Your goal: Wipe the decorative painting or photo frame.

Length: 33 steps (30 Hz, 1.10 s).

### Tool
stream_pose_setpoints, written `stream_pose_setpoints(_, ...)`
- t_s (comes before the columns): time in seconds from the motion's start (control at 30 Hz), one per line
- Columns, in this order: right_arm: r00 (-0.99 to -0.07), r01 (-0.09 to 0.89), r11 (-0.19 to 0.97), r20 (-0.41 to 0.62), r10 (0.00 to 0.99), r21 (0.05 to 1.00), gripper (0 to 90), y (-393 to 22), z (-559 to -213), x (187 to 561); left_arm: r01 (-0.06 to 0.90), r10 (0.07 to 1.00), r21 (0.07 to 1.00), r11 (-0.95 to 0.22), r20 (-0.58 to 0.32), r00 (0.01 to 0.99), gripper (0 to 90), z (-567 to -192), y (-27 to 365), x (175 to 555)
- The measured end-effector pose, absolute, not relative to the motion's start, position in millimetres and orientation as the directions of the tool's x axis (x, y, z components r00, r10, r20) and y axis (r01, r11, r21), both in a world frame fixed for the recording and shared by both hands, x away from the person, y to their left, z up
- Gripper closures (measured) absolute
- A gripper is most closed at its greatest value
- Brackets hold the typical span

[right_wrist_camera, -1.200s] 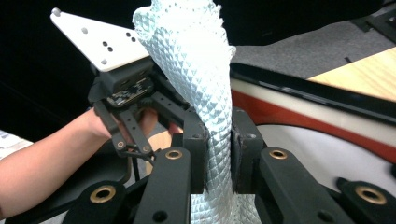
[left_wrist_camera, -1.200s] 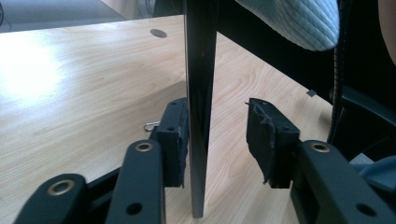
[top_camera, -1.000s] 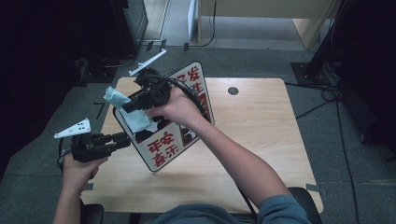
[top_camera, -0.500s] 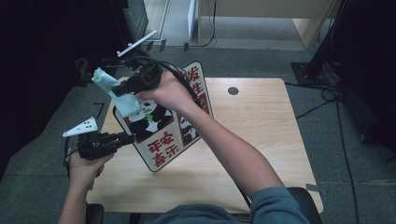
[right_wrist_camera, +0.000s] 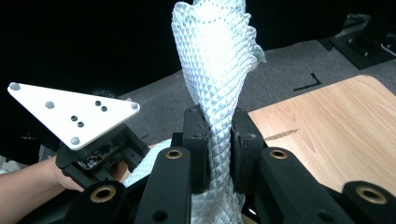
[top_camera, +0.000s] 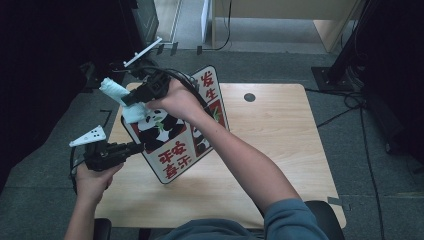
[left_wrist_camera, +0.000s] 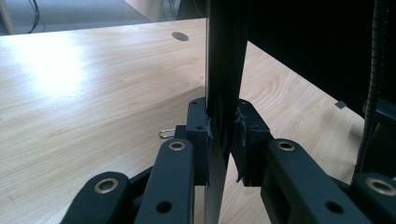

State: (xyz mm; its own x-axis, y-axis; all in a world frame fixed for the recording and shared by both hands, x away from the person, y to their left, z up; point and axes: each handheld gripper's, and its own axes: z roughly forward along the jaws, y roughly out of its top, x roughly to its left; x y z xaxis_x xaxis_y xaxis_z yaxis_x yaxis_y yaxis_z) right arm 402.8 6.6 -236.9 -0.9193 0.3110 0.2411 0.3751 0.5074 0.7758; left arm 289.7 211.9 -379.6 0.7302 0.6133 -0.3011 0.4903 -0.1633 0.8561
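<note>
A flat sign board (top_camera: 175, 140) with panda pictures and red characters stands tilted on the wooden table (top_camera: 280, 125). My left gripper (top_camera: 136, 147) grips its near left edge. In the left gripper view the jaws (left_wrist_camera: 223, 126) have just been closing, and their pads now press on both sides of the thin board (left_wrist_camera: 224, 56). My right gripper (top_camera: 127, 97) is shut on a pale blue quilted cloth (top_camera: 114, 91) at the board's far left corner. The cloth (right_wrist_camera: 215, 51) sticks up between the right gripper's pads (right_wrist_camera: 219, 126).
The table has a round cable hole (top_camera: 249, 97) at the back. A small wire clip (left_wrist_camera: 166, 133) lies on the wood near the left gripper. Grey floor with cables surrounds the table, and a dark stand (top_camera: 345, 65) rises at the right.
The right gripper carried the cloth up and leftward along the board to its far left corner. The left gripper stayed at the board's left edge.
</note>
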Motion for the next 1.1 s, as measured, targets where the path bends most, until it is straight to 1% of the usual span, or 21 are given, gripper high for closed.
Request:
stream_pose_setpoints(0.43, -0.919, 0.373, 0.47, 0.248, 0.308, 0.8, 79.7, -5.4, -242.2, 407.4, 0.496, 0.615, 0.852, -0.168, -0.303, 0.728, 79.1, -379.3, 211.4, 289.3)
stream_pose_setpoints(1.1, -0.908, 0.389, 0.437, 0.259, 0.329, 0.811, 79.6, -23.2, -244.6, 412.5, 0.495, 0.616, 0.851, -0.174, -0.298, 0.729, 79.2, -378.6, 210.8, 288.1)
